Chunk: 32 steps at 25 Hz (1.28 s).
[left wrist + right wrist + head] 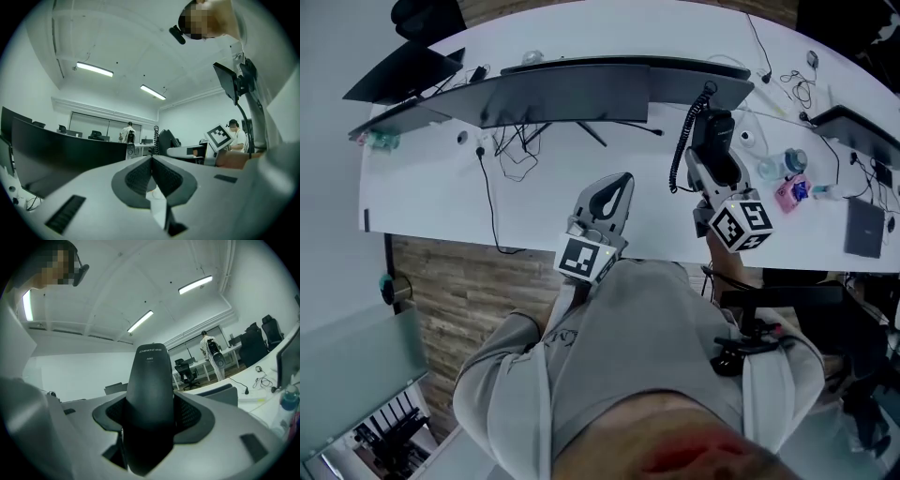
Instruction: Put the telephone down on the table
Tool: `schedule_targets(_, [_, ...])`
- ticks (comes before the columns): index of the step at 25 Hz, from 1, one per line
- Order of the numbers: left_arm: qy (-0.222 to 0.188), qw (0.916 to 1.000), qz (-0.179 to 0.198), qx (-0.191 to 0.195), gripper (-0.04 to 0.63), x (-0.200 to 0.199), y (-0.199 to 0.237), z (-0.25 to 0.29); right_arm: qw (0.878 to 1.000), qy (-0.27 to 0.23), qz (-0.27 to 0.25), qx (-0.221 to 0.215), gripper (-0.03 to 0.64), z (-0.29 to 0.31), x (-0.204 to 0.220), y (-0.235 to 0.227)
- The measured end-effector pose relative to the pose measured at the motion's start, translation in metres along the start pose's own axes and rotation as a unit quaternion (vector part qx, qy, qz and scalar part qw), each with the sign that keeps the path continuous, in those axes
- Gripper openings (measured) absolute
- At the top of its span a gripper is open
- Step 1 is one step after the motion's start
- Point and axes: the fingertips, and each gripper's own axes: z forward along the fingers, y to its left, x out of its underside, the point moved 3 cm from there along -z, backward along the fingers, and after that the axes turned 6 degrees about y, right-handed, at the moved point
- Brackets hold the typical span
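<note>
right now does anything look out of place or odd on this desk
Only the telephone handset: it is clamped in the right gripper over the table, its coiled cord trailing beside it. Nothing looks spilled or broken.

Phone [719, 127] in R tool [712, 161] over table [422, 187], bottle [785, 165] to R.

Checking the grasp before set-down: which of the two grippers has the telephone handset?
The right gripper: the black handset is clamped between its fingers. The left gripper is shut on nothing.
</note>
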Motion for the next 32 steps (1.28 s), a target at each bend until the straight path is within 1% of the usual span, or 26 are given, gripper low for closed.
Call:
schedule_targets(4, [0.007, 0.9999, 0.004, 0.01, 0.011, 0.003, 0.0, 0.004, 1.0, -0.005, 0.006, 0.011, 0.278, 0.01, 0.001, -0.011])
schedule_targets(8, [0.0, 0.9997, 0.012, 0.023, 0.011, -0.001, 0.008, 0.001, 0.999, -0.008, 0.004, 0.037, 0.278, 0.012, 0.007, -0.012])
schedule_targets(12, [-0.018, 0.9986, 0.02, 0.045, 0.011, -0.013, 0.013, -0.009, 0.998, 0.008, 0.011, 0.066, 0.278, 0.014, 0.021, -0.009])
schedule_targets(15, [-0.026, 0.9978, 0.027, 0.054, 0.011, -0.016, 0.019, -0.019, 0.997, 0.023, 0.015, 0.078, 0.278, 0.013, 0.034, -0.002])
schedule_targets(19, [-0.018, 0.9982, 0.023, 0.053, 0.011, -0.012, 0.032, -0.029, 0.996, 0.03, 0.015, 0.086, 0.278, 0.01, 0.045, 0.012])
schedule_targets(22, [-0.021, 0.9982, 0.014, 0.055, 0.011, -0.008, 0.038, -0.034, 0.995, 0.03, 0.012, 0.091, 0.278, 0.007, 0.048, 0.02])
schedule_targets(26, [-0.037, 0.9972, 0.013, 0.065, 0.011, -0.006, 0.041, -0.038, 0.995, 0.03, 0.006, 0.094, 0.278, 0.006, 0.049, 0.026])
schedule_targets(32, [-0.035, 0.997, 0.011, 0.068, 0.011, -0.003, 0.045, -0.044, 0.995, 0.032, -0.005, 0.092, 0.278, 0.008, 0.05, 0.034])
